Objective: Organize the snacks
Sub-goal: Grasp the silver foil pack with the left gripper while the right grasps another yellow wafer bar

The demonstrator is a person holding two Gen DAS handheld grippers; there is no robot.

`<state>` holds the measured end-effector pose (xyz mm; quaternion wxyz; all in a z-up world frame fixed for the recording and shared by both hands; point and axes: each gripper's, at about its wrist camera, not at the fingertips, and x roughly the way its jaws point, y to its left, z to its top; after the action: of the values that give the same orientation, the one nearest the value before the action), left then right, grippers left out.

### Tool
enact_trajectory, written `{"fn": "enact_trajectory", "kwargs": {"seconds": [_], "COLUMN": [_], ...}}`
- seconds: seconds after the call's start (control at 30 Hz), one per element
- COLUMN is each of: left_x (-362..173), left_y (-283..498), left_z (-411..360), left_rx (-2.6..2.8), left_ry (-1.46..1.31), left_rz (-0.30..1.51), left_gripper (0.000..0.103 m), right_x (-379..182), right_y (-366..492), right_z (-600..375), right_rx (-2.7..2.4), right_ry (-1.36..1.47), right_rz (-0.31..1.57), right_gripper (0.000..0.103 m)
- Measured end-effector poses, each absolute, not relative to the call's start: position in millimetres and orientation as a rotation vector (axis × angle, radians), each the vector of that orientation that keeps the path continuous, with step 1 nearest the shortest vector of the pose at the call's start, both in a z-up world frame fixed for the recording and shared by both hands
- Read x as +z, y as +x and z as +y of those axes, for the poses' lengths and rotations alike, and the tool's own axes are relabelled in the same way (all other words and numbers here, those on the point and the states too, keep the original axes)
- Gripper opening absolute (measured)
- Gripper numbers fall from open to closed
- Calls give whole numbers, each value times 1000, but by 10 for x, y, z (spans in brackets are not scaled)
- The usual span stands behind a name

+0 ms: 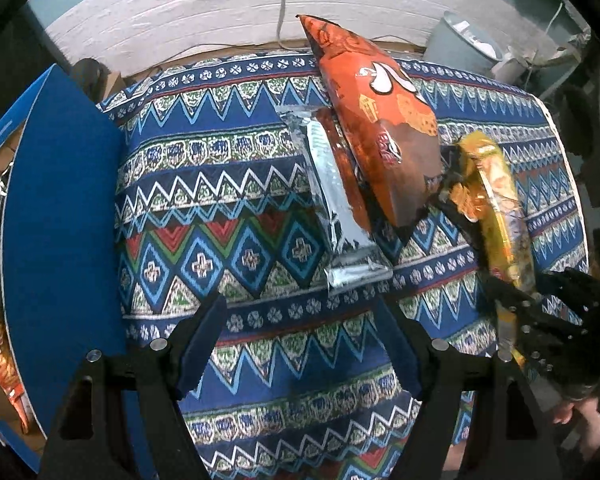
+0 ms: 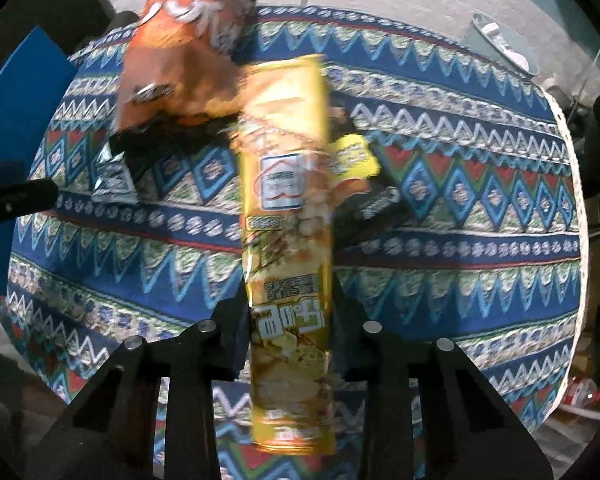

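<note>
Snacks are only partly sorted, by my judgement. The right gripper (image 2: 288,332) has its fingers pinching a yellow pack (image 2: 286,220), which hangs lengthwise between them above the middle of the bench (image 2: 480,208). The left gripper (image 1: 300,344) hovers with fingers spread and nothing between them, over the patterned cloth (image 1: 228,216) nearer the left edge. An orange bag (image 1: 376,120) leans near the far edge, resting on a silver pack (image 1: 332,184) that lies flat beside it. A smaller yellow packet (image 2: 356,156) lies on the cloth past the held pack. A blue bin (image 1: 60,220) stands at the left edge; something orange shows beyond its wall, perhaps a snack already stowed. The rest await placing.
</note>
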<state>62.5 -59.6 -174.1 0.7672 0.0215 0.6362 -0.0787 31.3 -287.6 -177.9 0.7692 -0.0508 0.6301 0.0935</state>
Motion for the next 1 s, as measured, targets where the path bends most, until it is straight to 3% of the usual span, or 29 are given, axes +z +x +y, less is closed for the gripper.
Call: {"fn": "enact_trajectory", "kwargs": {"seconds": [0.3,1.0], "left_x": [-1908,-2161], "left_y": [853,1353], "left_z": [-669,-720], "left_rx": [-154,-93], "left_ry": [26,-36], "left_rz": [1381,1368], "left_gripper": [77,81], "right_x": [-1740,-1774], "right_y": [371,601], "right_z": [-3069,-2901], "right_rx": [258,260], "right_ry": [-45,-100], "right_rz": [1311,1244], "right_gripper": [38,34]}}
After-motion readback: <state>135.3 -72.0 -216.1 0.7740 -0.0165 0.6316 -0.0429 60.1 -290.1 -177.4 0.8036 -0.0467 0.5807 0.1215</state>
